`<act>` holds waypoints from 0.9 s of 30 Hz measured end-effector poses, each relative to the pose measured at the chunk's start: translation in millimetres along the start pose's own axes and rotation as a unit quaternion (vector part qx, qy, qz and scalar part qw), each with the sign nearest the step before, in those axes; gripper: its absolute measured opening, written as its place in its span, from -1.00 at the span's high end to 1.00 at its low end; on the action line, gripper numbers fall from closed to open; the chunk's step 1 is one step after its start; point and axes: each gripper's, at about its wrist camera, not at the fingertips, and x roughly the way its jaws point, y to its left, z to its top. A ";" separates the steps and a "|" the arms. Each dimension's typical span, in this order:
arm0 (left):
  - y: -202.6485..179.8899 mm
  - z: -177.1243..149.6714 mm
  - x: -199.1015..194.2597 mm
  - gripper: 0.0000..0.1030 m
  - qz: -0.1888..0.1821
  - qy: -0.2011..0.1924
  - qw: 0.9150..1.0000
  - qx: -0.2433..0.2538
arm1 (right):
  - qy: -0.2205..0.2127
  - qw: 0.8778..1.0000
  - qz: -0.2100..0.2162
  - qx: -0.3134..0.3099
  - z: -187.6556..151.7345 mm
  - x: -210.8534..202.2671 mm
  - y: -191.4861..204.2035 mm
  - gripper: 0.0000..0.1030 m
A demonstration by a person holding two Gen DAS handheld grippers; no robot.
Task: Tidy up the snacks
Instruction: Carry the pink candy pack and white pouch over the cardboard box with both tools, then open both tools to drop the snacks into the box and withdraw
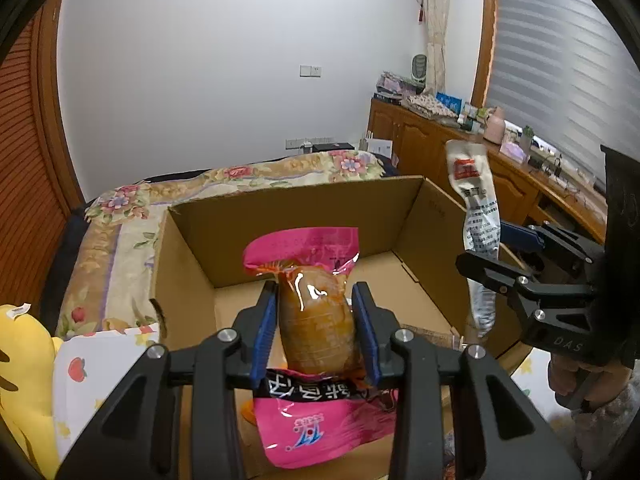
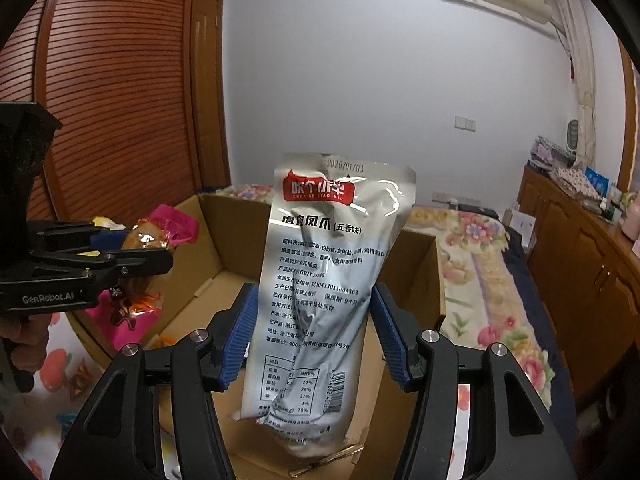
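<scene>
My left gripper [image 1: 319, 330] is clamped narrowly on the pink snack pack [image 1: 316, 320], pads pressing its sides. My right gripper [image 2: 316, 336] grips the silver snack pouch [image 2: 320, 280] upright, jaws wider. Below and beyond both sits the open cardboard box [image 1: 304, 208], on the floral bedding [image 1: 120, 208] behind.

Cannot read the small print on the grey snack pouch [image 2: 320, 280]. Lower end of the pink snack packet [image 1: 316, 432] partly hidden behind the left gripper [image 1: 318, 320]. Yellow plush toy [image 1: 24, 380] cut off at the frame edge. Clutter on the wooden cabinet [image 1: 460, 140] too small to identify.
</scene>
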 end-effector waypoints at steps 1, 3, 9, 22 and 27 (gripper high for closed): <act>-1.9 -1.1 1.7 0.29 0.000 0.003 1.000 0.001 | 0.004 1.000 0.001 0.001 -1.7 1.3 -0.6 -0.17; -4.7 -3.2 7.4 0.28 -0.002 0.013 1.000 0.003 | 0.016 1.000 0.007 0.004 -4.4 6.5 -2.8 -0.19; -8.5 -11.4 15.6 -0.09 0.005 0.030 1.000 0.001 | 0.046 0.999 0.014 0.016 -16.4 17.2 -7.2 -0.21; -1.0 -36.2 -40.3 -0.53 0.000 -0.001 1.000 0.002 | 0.063 0.997 0.022 0.040 -28.6 -13.0 -1.3 -0.46; -0.2 -51.0 -69.3 -0.54 -0.002 -0.011 1.000 0.004 | 0.067 0.996 0.022 0.052 -31.1 -31.0 5.0 -0.48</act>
